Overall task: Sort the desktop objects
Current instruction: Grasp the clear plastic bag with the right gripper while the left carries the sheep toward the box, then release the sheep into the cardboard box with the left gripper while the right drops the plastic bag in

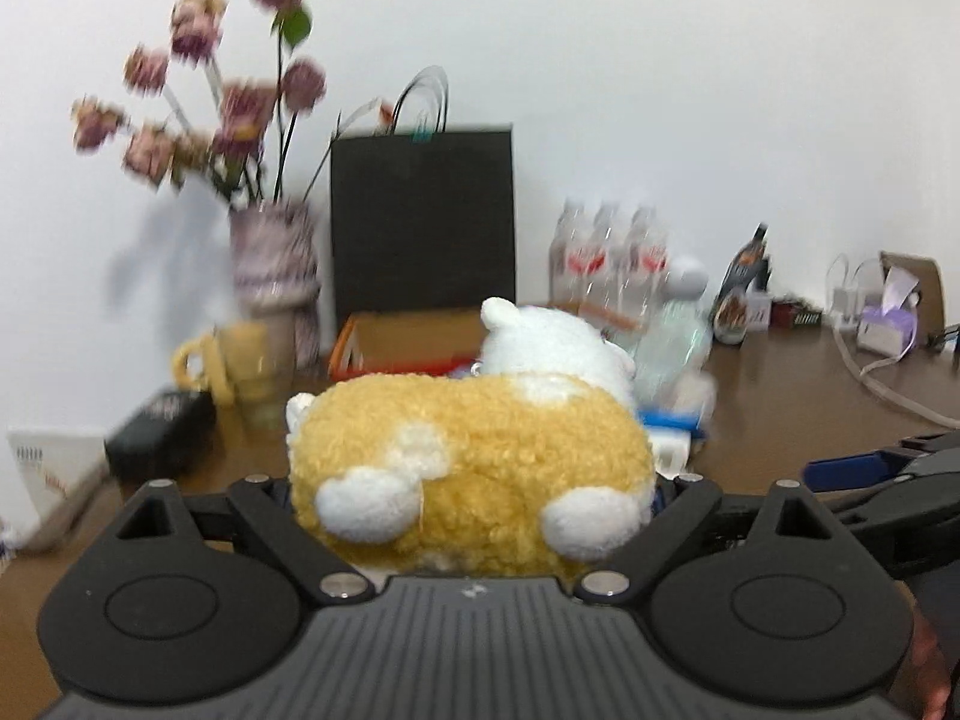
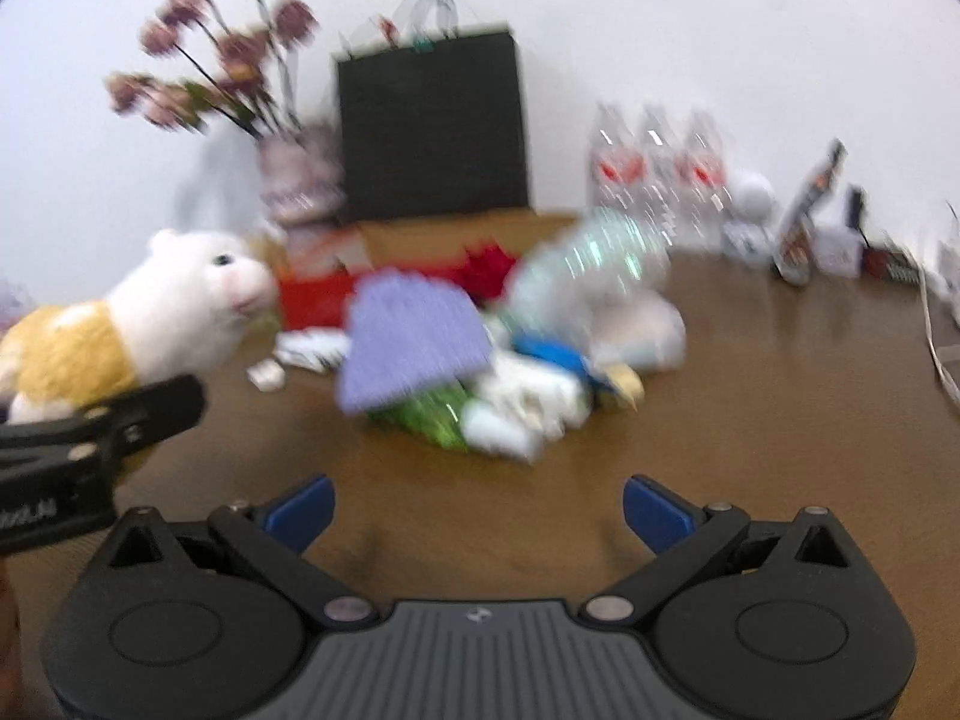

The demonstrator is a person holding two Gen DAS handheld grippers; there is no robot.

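A yellow and white plush animal [image 1: 468, 462] fills the middle of the left wrist view, and my left gripper [image 1: 471, 495] is shut on its body, held above the brown desk [image 1: 780, 396]. The same plush animal [image 2: 150, 318] shows at the left of the right wrist view, with the left gripper's black arm [image 2: 102, 438] under it. My right gripper [image 2: 477, 510] stands open over bare desk [image 2: 750, 420], blue fingertips [image 2: 300, 507] wide apart. Ahead of it lies a blurred heap: a purple pack [image 2: 414, 342], a green wrapper [image 2: 432, 417], white items [image 2: 522, 414] and a clear plastic bottle [image 2: 588, 270].
At the back stand a vase of pink flowers [image 1: 276, 264], a black paper bag [image 1: 423, 216], an orange cardboard box [image 1: 408, 339], a yellow mug [image 1: 240, 360] and three water bottles [image 1: 609, 258]. A black box [image 1: 159, 438] lies left. Cables and a tissue box [image 1: 888, 324] sit far right.
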